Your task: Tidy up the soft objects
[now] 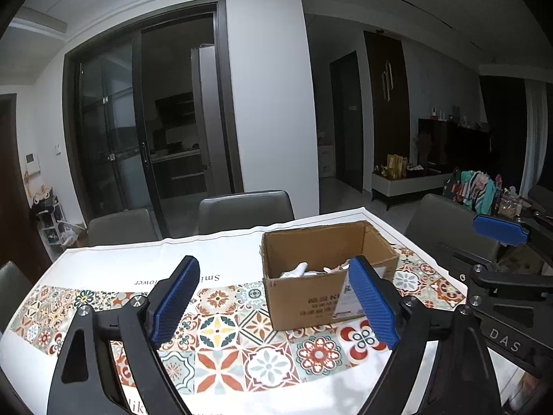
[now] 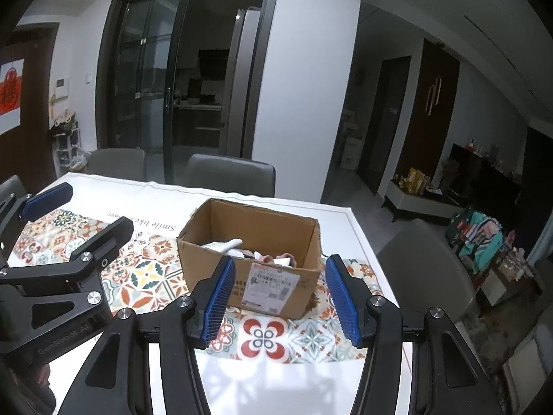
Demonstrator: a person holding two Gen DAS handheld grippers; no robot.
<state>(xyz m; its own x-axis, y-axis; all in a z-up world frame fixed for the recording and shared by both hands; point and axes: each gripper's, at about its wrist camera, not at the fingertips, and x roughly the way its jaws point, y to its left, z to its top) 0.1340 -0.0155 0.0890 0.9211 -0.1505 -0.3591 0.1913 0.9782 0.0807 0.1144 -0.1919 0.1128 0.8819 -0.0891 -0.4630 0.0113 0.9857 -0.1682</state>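
Since both the left gripper (image 1: pixel 273 307) and the right gripper (image 2: pixel 280 301) hang with jaws spread and nothing between them, the likely slip is knocking the light cardboard box (image 2: pixel 252 259), which sits on the patterned tablecloth (image 1: pixel 221 346) and holds the soft objects (image 2: pixel 224 245). 2 grey chairs (image 1: pixel 245 211) stand behind the table, well apart from the box; nothing blocks the way to it.

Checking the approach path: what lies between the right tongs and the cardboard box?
Only bare patterned tablecloth lies between the right tongs and the cardboard box, as the right wrist view shows.
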